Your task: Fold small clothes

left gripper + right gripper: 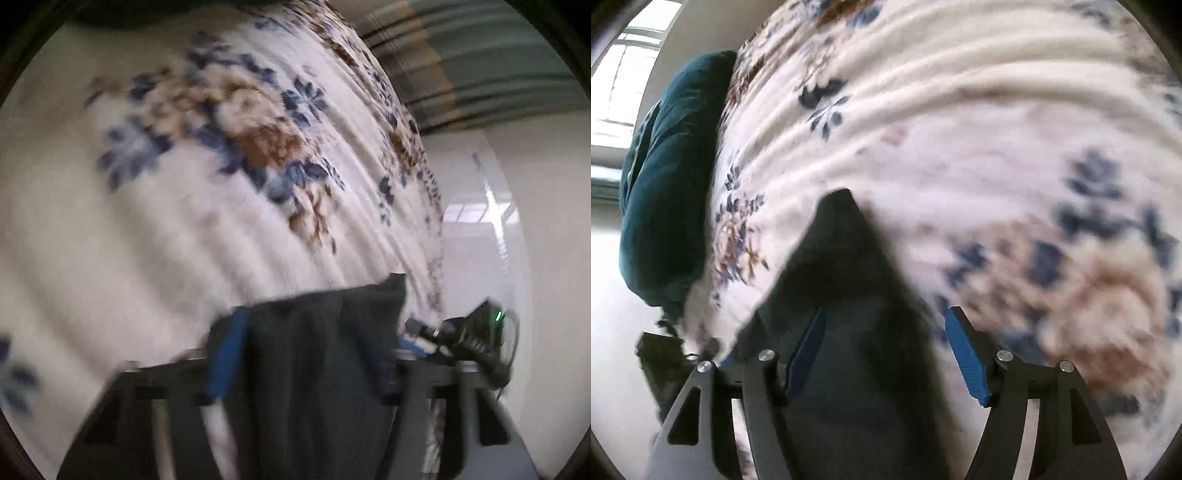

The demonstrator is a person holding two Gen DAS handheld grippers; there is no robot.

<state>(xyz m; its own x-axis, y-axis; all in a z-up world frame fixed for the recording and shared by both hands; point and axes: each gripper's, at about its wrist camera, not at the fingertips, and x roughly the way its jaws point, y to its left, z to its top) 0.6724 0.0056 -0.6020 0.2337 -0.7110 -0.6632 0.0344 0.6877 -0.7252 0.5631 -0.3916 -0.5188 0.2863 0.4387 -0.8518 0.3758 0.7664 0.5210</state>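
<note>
A small dark garment hangs over my left gripper in the blurred left wrist view. It covers the space between the blue pads, so I cannot see how the jaws stand. In the right wrist view the same dark garment lies on the floral blanket and runs between my right gripper's blue pads. The right jaws stand wide apart and do not pinch the cloth.
The white blanket with blue and brown flowers covers the bed. A teal cushion lies at its left edge. The other gripper's black body with a green light shows at right. A striped curtain hangs behind.
</note>
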